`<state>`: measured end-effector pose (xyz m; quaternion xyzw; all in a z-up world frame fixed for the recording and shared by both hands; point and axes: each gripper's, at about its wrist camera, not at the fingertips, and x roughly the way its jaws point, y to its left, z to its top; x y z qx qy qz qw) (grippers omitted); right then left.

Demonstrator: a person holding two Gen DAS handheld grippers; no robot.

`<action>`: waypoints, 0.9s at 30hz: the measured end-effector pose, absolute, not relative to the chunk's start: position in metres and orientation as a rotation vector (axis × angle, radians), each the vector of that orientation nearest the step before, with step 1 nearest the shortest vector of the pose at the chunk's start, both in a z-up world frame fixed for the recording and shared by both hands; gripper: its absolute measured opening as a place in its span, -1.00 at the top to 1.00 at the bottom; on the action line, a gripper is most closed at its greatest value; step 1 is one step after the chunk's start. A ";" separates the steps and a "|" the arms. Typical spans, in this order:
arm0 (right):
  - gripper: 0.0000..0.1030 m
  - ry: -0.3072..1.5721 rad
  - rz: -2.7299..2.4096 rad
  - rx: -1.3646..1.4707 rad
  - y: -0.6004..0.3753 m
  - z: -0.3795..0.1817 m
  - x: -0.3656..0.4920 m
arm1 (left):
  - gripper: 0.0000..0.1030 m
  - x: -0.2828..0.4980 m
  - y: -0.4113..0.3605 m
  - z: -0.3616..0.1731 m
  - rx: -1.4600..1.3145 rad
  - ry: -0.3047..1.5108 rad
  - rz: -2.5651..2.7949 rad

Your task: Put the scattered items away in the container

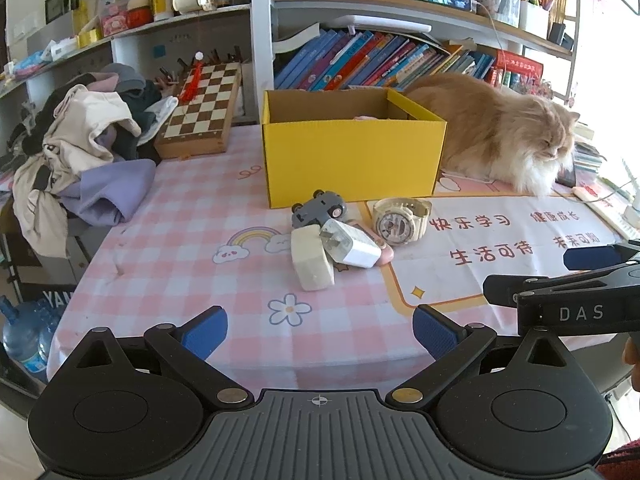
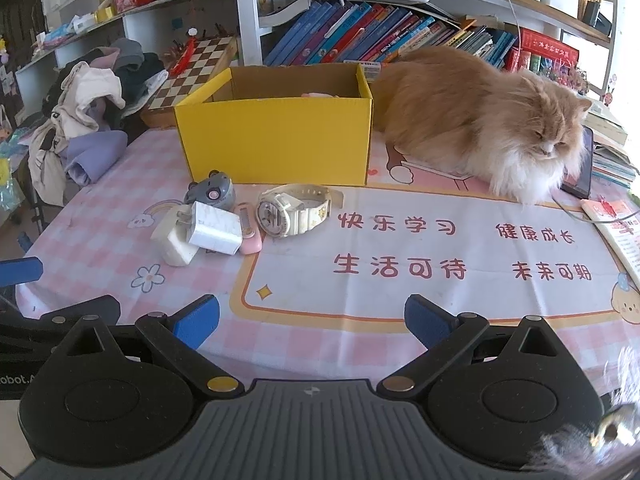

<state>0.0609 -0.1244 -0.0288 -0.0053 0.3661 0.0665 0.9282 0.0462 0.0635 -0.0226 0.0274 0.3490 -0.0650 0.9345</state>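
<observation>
Left wrist view: with both the left gripper (image 1: 320, 330) and right gripper (image 2: 312, 320) jaws apart and empty, your nearer left reaches straight ahead to the charger (image 1: 350, 242), lying just before the yellow box (image 1: 352, 160).

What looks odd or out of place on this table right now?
A fluffy orange cat lies on the table right beside the yellow box. The grey toy car lies tipped over, wheels showing. The white charger rests tilted on a cream block. Both grippers are open and empty.
</observation>
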 end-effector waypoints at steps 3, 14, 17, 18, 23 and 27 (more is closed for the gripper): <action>-0.96 0.746 0.137 -0.025 -0.122 -0.028 0.060 | -0.95 0.046 0.064 -0.022 0.061 0.713 -0.132; -0.96 0.747 0.142 -0.040 -0.120 -0.028 0.061 | -0.95 0.048 0.063 -0.024 0.067 0.723 -0.144; -0.96 0.752 0.143 -0.032 -0.120 -0.029 0.064 | -0.95 0.048 0.063 -0.024 0.067 0.721 -0.144; -0.96 0.753 0.145 -0.032 -0.120 -0.029 0.064 | -0.95 0.049 0.063 -0.024 0.067 0.721 -0.143; -0.96 0.758 0.149 -0.030 -0.120 -0.030 0.068 | -0.95 0.053 0.063 -0.025 0.066 0.725 -0.140; -0.96 0.764 0.151 -0.033 -0.121 -0.031 0.071 | -0.95 0.055 0.062 -0.027 0.063 0.733 -0.141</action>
